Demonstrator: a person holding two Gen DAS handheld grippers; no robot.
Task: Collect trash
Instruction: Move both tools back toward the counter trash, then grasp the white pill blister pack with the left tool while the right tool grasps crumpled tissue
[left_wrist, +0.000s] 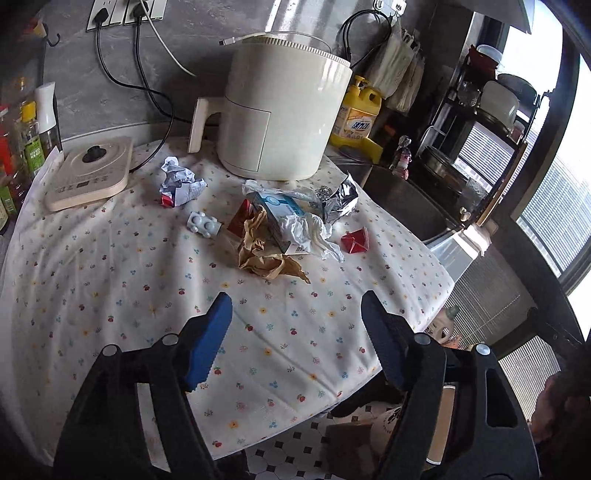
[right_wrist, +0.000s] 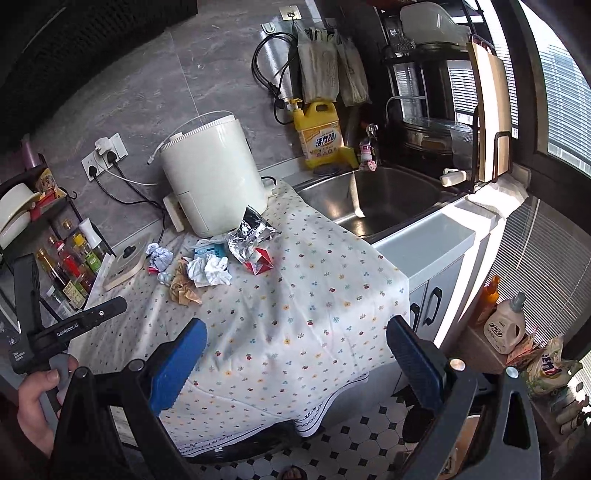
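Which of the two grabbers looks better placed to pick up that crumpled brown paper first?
Left, probably. The left gripper is open, with the brown paper straight ahead and close. From the right gripper, also open, the paper lies farther off to its left.

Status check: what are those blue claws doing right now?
Left gripper and right gripper open, empty. Trash pile untouched on tablecloth. Nothing in the way.

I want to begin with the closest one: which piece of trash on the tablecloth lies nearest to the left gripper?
The crumpled brown paper: it reaches furthest toward the open left gripper, ahead of the other scraps.
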